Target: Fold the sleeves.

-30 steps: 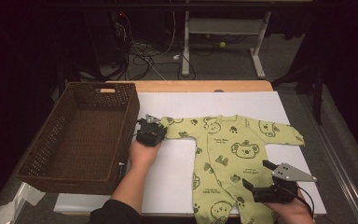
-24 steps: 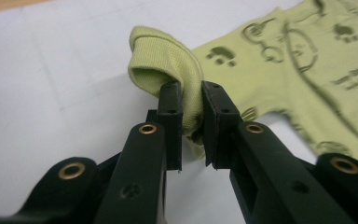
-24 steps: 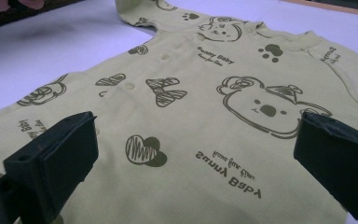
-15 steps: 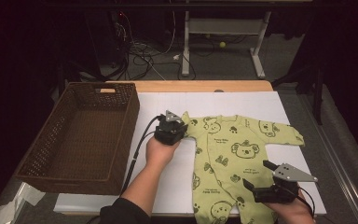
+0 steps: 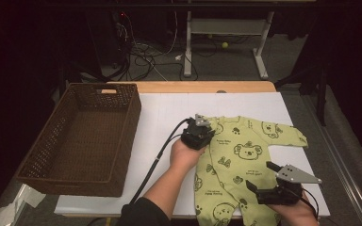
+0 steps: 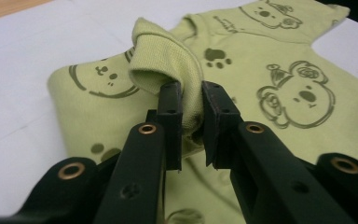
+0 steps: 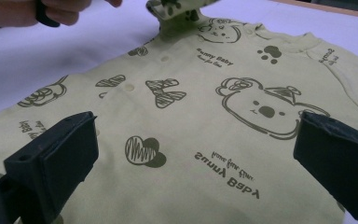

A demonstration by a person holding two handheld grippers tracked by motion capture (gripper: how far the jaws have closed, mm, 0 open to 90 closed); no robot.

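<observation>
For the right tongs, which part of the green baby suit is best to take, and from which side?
Probably the free sleeve, at its cuff end, coming from the table's right edge. It lies flat and spread outward there, and the open right tongs hover nearest that side.

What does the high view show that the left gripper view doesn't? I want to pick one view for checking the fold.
High view alone: the wicker basket, the right gripper with open jaws over the lower romper, and the floor cables.

Left gripper view alone: the left gripper with its jaws pinching the sleeve cuff.

Both: the green romper with bear prints on the white table cover.
</observation>
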